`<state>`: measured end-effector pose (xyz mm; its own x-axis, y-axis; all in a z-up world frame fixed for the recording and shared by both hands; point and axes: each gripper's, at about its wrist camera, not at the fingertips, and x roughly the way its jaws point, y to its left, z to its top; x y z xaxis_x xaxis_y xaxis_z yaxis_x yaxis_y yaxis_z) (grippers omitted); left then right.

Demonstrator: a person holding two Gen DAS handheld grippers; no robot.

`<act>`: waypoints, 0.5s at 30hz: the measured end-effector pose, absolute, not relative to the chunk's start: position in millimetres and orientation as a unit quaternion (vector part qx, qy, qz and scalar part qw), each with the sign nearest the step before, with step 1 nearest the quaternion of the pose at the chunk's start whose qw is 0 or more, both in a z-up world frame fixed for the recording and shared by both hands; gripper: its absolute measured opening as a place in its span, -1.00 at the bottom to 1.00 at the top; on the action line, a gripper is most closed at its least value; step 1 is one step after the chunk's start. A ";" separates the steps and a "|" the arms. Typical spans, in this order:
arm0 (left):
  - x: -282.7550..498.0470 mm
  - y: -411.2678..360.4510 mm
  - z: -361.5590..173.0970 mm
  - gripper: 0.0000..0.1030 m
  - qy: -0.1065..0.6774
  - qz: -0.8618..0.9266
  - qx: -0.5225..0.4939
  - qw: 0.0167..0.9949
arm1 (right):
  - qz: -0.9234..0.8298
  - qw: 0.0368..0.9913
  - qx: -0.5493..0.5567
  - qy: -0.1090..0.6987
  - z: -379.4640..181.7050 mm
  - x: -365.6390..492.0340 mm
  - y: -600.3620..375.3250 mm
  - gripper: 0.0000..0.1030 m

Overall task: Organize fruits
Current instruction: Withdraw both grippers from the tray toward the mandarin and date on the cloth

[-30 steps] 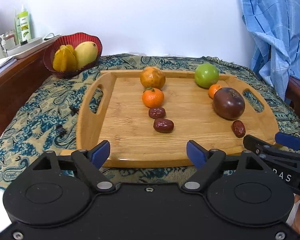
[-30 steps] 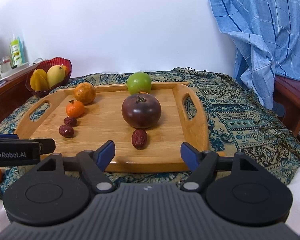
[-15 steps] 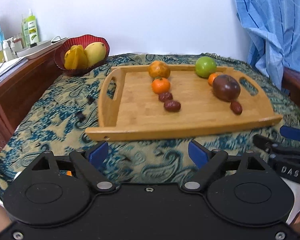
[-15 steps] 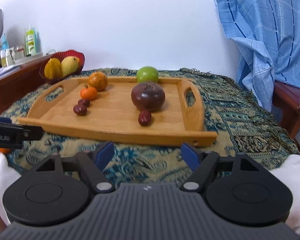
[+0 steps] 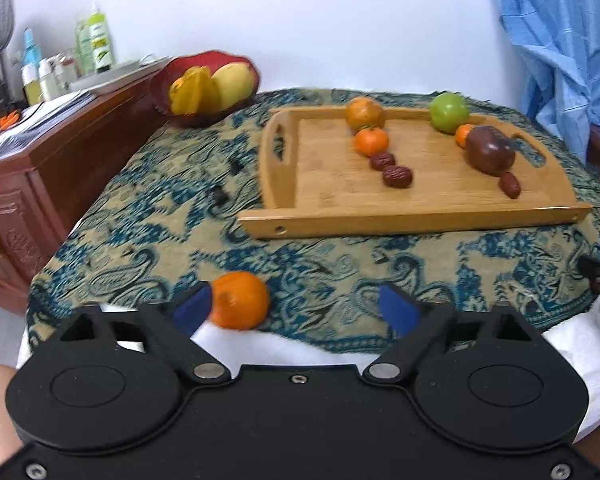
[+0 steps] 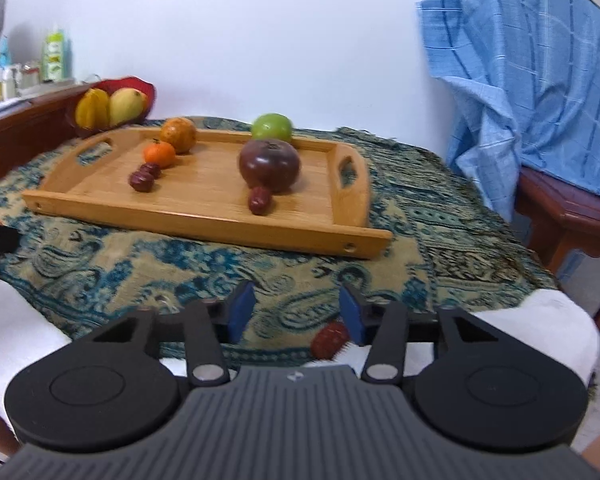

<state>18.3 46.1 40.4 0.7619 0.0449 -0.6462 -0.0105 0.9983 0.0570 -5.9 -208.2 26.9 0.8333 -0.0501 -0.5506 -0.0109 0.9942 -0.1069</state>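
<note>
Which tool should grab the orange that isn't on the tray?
Left. The left tool has the loose orange against one blue pad, between its closing jaws; the right tool is beside a red date.

A lived-in home room: paisley tablecloth, carved wooden cabinet crowded with toiletry bottles, fruit bowl.

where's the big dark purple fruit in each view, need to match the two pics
Left wrist view: the dark purple fruit sits at upper right, on the right part of the wooden tray, just in front of the green fruit.
Right wrist view: the dark purple fruit sits just above centre, on the tray's right half.
Shared landmark: the green fruit right behind it at the tray's far edge.
</note>
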 end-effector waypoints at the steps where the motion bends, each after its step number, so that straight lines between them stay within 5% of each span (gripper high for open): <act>1: 18.6 48.8 40.2 0.19 0.348 0.017 0.023 0.937 | -0.014 0.955 -0.054 0.291 26.4 -6.3 -209.4 -0.19; 2: 18.6 51.2 40.2 0.04 0.350 0.019 0.020 0.936 | -0.015 0.954 -0.054 0.295 26.0 -6.9 -210.4 -0.20; 15: 23.4 67.7 32.1 0.07 0.357 0.056 0.018 0.932 | -0.028 0.943 -0.081 0.322 15.6 -7.5 -209.6 -0.24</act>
